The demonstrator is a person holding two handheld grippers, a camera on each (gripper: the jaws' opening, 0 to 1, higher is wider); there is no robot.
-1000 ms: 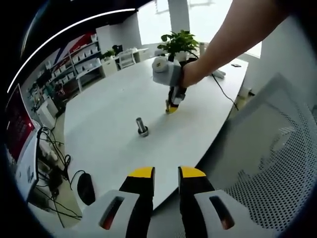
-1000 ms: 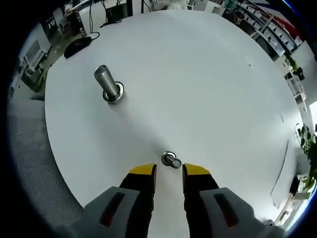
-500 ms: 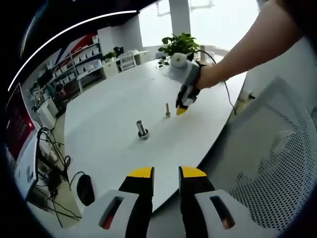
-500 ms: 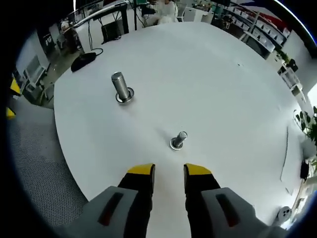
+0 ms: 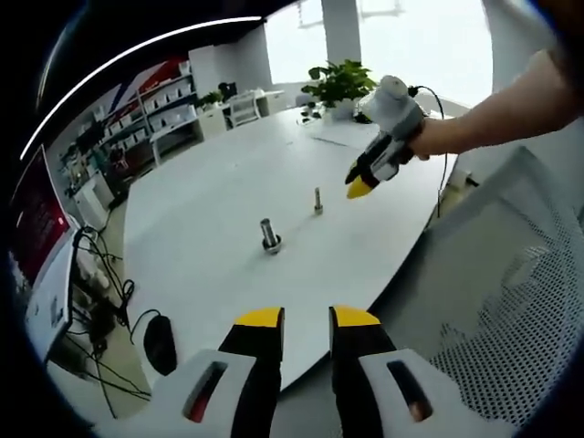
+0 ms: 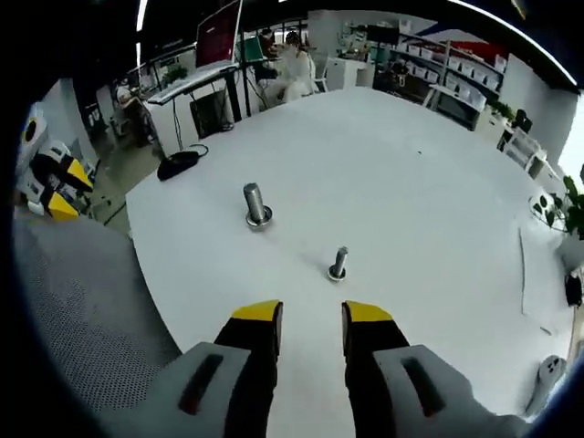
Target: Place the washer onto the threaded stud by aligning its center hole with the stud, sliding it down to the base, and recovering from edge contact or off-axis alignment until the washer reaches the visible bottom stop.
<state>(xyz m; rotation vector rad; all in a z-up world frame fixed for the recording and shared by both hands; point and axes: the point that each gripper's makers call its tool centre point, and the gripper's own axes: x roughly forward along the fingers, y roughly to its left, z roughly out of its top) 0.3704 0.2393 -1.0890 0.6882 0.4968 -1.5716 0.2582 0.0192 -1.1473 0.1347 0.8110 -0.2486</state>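
Two metal studs stand upright on the round white table (image 5: 210, 182). The thicker stud (image 5: 269, 235) (image 6: 255, 205) has a flange at its foot. The thinner threaded stud (image 5: 318, 201) (image 6: 338, 263) has a washer-like ring flat around its base. My right gripper (image 6: 310, 315) is open with nothing between its fingers, back from the thin stud and well above the table; it hangs in a hand (image 5: 360, 189) near the table's edge. My left gripper (image 5: 307, 319) is open and bare over the table's near rim; it sits far left in the right gripper view (image 6: 55, 187).
A black mouse (image 5: 160, 345) (image 6: 178, 164) and cables lie below the table's edge. A mesh chair back (image 5: 511, 301) (image 6: 82, 301) is close by. Beyond the table are a potted plant (image 5: 339, 82), shelves (image 5: 155, 100), and a desk with a monitor (image 6: 219, 32) where people sit.
My right gripper has pulled back and up from the thin stud, which now stands free with the ring at its base. My left gripper has barely moved.
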